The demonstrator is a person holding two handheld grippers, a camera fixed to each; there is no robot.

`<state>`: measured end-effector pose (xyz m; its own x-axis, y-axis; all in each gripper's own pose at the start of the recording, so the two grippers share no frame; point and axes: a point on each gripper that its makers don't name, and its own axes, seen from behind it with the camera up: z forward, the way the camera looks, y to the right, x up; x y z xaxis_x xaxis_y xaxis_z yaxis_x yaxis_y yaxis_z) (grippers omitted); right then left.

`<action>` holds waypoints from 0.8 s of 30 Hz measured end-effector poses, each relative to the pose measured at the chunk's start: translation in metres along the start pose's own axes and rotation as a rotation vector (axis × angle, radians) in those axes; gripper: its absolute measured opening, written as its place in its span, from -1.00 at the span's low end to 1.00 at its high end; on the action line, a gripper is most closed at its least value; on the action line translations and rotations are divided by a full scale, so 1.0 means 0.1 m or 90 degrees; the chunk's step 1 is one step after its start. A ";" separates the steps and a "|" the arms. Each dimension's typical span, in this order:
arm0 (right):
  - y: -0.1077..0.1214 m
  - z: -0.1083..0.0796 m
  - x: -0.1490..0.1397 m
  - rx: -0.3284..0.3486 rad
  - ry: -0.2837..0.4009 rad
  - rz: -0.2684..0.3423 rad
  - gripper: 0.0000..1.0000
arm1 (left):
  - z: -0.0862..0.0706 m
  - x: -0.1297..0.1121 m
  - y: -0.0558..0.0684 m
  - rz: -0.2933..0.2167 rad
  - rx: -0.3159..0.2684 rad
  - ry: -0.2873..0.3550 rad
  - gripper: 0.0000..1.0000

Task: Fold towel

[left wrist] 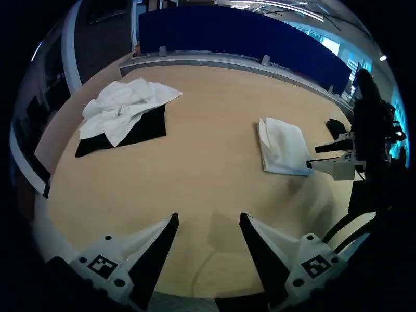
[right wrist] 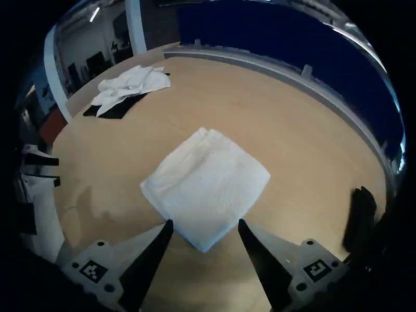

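The folded towel point(right wrist: 205, 184) lies flat on the counter point(right wrist: 291, 135), and its near corner shows between the spread jaws of the right gripper point(right wrist: 204, 222), not pinched. The left gripper point(left wrist: 208, 216) also has its jaws spread and empty; the towel is ahead of them, to the right.

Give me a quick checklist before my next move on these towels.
1. Folded towel lies flat and squared on the table: ok.
2. Right tool open, gripping nothing: ok.
3. Left tool open and empty: ok.
4. Crumpled towel pile on the black cloth, unfolded and unobstructed: ok.
5. Number of towels in that pile: cannot tell.
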<state>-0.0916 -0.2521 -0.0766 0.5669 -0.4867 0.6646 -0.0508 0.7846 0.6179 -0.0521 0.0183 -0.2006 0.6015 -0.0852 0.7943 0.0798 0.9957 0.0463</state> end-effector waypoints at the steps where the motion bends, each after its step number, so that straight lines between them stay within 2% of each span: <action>1: 0.00 0.01 -0.03 0.000 -0.003 -0.001 0.94 | 0.00 0.00 0.00 0.000 0.000 0.000 0.73; 12: -0.08 0.11 -0.38 0.010 -0.038 0.016 0.93 | 0.01 -0.02 -0.01 -0.005 -0.001 -0.001 0.73; 15: -0.08 0.12 -0.41 0.010 -0.041 0.011 0.85 | 0.02 -0.03 0.00 -0.005 -0.001 -0.002 0.73; 18: -0.07 0.14 -0.42 0.008 -0.043 0.006 0.57 | 0.02 -0.03 0.00 -0.005 -0.002 -0.002 0.73; 22: -0.04 0.14 -0.42 0.004 -0.045 0.009 -0.04 | 0.02 -0.03 -0.01 -0.006 -0.003 -0.003 0.73; 24: -0.03 0.14 -0.42 0.005 -0.045 0.017 -0.43 | 0.02 -0.03 -0.01 -0.006 -0.003 -0.002 0.73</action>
<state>-0.1270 -0.2390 -0.1008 0.5063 -0.4922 0.7081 -0.0718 0.7942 0.6034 -0.0550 0.0177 -0.2018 0.5977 -0.0950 0.7961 0.0898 0.9946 0.0512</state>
